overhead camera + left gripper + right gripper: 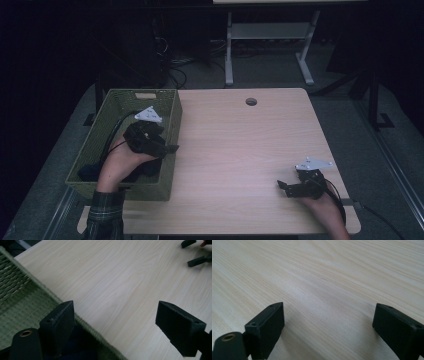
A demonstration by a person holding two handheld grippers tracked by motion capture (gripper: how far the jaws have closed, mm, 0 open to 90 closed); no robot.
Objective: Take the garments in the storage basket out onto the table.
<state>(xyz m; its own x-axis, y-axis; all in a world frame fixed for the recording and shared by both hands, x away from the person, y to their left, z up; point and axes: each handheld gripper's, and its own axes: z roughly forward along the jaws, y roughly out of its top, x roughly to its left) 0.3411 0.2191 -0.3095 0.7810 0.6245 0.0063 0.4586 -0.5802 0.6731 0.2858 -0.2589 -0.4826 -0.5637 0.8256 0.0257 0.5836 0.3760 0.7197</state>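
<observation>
Wooden table (240, 150); woven green basket (170, 145) holding dark cloth (90, 171).

A light wooden table (240, 150) with a round cable hole (251, 101) is set on a grey floor (280, 70). A white desk frame (270, 45) and loose cables (175, 65) are seen behind. The room is dimly lit.

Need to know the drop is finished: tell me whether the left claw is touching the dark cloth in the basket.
Cannot tell. In the left gripper view the left claw stands open over the basket rim, with the dark cloth low beside one jaw; neither contact nor gap shows plainly.
</observation>
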